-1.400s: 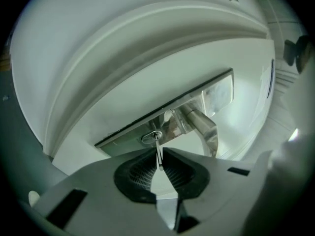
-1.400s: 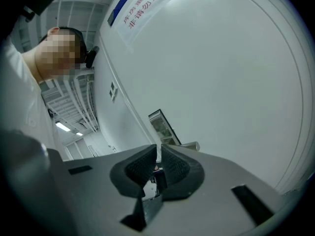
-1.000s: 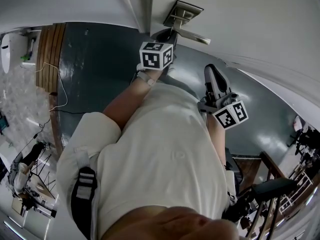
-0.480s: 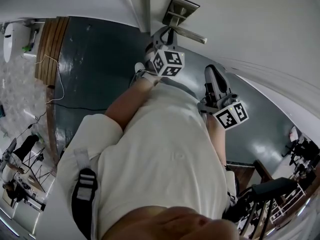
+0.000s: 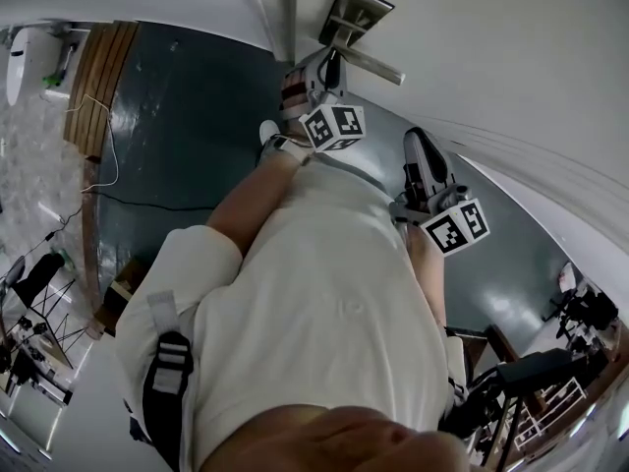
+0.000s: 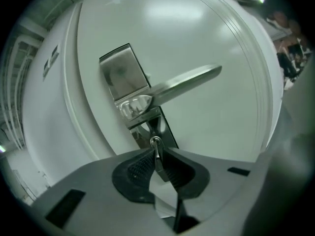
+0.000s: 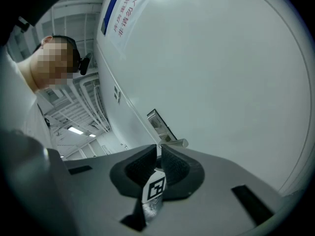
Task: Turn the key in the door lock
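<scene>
White door (image 6: 211, 38), lever handle (image 6: 187, 82): the key (image 6: 158, 162) is seated in the keyhole just below the handle and is pinched between the near-closed pads of the left gripper (image 6: 156, 152). The right gripper (image 7: 158, 161) is held off the door, jaws together on nothing. The turn is best kept about the key's own axis, with the squeeze maintained and no sideways pull.

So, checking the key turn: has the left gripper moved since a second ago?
Yes. The left gripper, shut on the key, has rolled: its marker cube now sits further right under the door handle.
</scene>
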`<control>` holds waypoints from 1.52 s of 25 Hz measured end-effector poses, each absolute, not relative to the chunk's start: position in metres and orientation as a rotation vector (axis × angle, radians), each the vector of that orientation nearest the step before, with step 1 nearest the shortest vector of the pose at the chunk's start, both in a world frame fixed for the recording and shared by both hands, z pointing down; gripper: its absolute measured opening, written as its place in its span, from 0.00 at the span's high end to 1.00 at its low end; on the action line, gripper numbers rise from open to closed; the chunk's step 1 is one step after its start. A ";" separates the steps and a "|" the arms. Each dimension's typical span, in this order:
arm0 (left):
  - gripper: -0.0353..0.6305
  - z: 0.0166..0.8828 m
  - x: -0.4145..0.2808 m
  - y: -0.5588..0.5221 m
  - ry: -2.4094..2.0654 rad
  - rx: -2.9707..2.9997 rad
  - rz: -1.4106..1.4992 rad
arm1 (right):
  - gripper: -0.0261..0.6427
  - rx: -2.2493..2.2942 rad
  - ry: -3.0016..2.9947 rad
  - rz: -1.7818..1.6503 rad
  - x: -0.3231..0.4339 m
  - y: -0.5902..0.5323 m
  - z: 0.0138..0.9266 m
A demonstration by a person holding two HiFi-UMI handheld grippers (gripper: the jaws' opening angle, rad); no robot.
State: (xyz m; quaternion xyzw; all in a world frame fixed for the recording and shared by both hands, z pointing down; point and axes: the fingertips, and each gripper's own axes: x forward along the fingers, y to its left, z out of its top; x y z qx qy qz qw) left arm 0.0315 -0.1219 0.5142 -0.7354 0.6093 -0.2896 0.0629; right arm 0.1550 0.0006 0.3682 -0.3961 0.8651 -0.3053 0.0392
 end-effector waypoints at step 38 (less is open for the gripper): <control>0.85 0.496 0.023 -0.121 -1.119 -3.001 3.223 | 0.89 -1.460 2.588 -0.923 0.126 -0.028 0.376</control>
